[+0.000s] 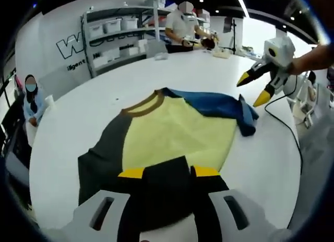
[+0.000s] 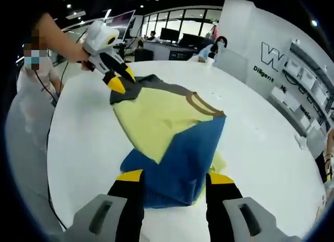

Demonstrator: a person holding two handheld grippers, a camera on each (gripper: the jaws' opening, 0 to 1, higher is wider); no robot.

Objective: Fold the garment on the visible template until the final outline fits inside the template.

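A yellow T-shirt [image 1: 177, 132] with a brown collar is lying on the round white desk [image 1: 83, 122]; one blue sleeve [image 1: 219, 105] is lying folded over onto the yellow body, the dark grey sleeve [image 1: 102, 153] is spreading flat on the other side; the left gripper [image 1: 168, 173] is sitting low over the grey edge of the shirt with dark cloth lying between its yellow-tipped jaws, and in the right gripper view it [image 2: 119, 77] is pressing down at that grey corner [image 2: 128, 91], though I cannot tell whether it is pinching it; the right gripper [image 2: 175, 177] is hanging with jaws parted wide either side of the folded blue sleeve [image 2: 180, 158]; in the left gripper view it [image 1: 253, 88] is floating just beyond the blue sleeve, jaws apart, gripping nothing; people are standing by shelves [image 1: 117, 36] in the background.
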